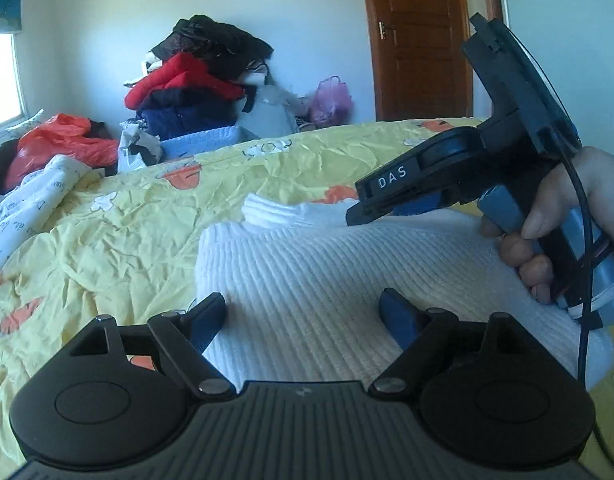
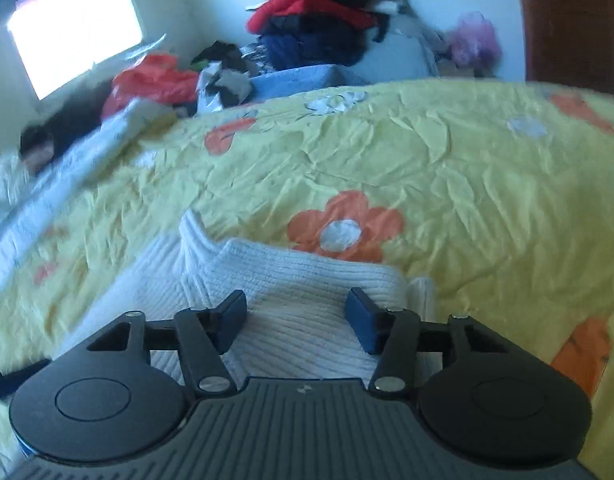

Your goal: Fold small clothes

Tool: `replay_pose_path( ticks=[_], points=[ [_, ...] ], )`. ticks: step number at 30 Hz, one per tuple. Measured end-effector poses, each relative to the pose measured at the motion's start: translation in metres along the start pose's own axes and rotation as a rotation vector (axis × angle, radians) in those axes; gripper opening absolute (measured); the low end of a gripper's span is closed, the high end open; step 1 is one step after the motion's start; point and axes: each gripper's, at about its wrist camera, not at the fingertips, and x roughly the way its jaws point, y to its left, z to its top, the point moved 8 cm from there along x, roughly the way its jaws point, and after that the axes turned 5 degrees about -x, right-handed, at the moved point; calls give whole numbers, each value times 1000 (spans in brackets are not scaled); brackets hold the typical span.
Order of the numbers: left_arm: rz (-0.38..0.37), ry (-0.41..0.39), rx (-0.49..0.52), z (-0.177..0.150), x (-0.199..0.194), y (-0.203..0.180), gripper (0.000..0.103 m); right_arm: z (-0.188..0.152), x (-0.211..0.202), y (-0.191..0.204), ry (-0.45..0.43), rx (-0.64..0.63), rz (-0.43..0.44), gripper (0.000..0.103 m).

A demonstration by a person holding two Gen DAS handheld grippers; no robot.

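A white ribbed knit garment (image 1: pixel 327 272) lies folded on the yellow flowered bedspread (image 1: pixel 119 216). My left gripper (image 1: pixel 303 316) is open, its blue pads spread just above the garment's near part. The right gripper's body (image 1: pixel 419 180) shows in the left wrist view, held by a hand over the garment's far right side. In the right wrist view the right gripper (image 2: pixel 295 316) is open, its fingers low over the garment (image 2: pixel 291 284), near its collar edge (image 2: pixel 195 236). Neither gripper holds cloth.
A pile of red, black and navy clothes (image 1: pixel 195 80) stands beyond the bed against the wall. An orange bag (image 1: pixel 63 140) and a white printed cloth (image 1: pixel 31 196) lie at the left. A brown door (image 1: pixel 423 40) is at the back right. The bedspread (image 2: pixel 447 168) stretches to the right.
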Motion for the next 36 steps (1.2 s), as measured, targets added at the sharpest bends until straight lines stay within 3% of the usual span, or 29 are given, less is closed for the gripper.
replay_pose_path(
  ticks=[3, 8, 12, 14, 18, 19, 22, 27, 32, 36],
  points=[
    [-3, 4, -4, 2, 2, 2, 84, -1, 4, 7, 7, -64, -27, 56],
    [-1, 0, 0, 0, 0, 0, 84, -1, -1, 5, -20, -48, -25, 56],
    [-5, 11, -4, 0, -1, 3, 84, 2, -34, 20, -84, -66, -99, 64],
    [-6, 11, -4, 0, 0, 3, 84, 0, -50, 40, -103, -122, -57, 64],
    [-5, 9, -6, 0, -1, 4, 84, -19, -52, 57, -42, -210, -64, 72],
    [-5, 8, -1, 0, 0, 4, 84, -29, -43, 48, -18, -207, -90, 73],
    [5, 2, 8, 0, 1, 2, 84, -33, -37, 28, -56, -83, -15, 77],
    [13, 8, 13, 0, -1, 2, 84, -32, -44, 38, -62, -135, -56, 78],
    [42, -6, -6, 2, -15, 5, 85, -42, -93, 37, -166, -47, -63, 82],
    [-5, -110, -18, -4, -62, 0, 85, -66, -136, 44, -209, -35, -28, 86]
  ],
)
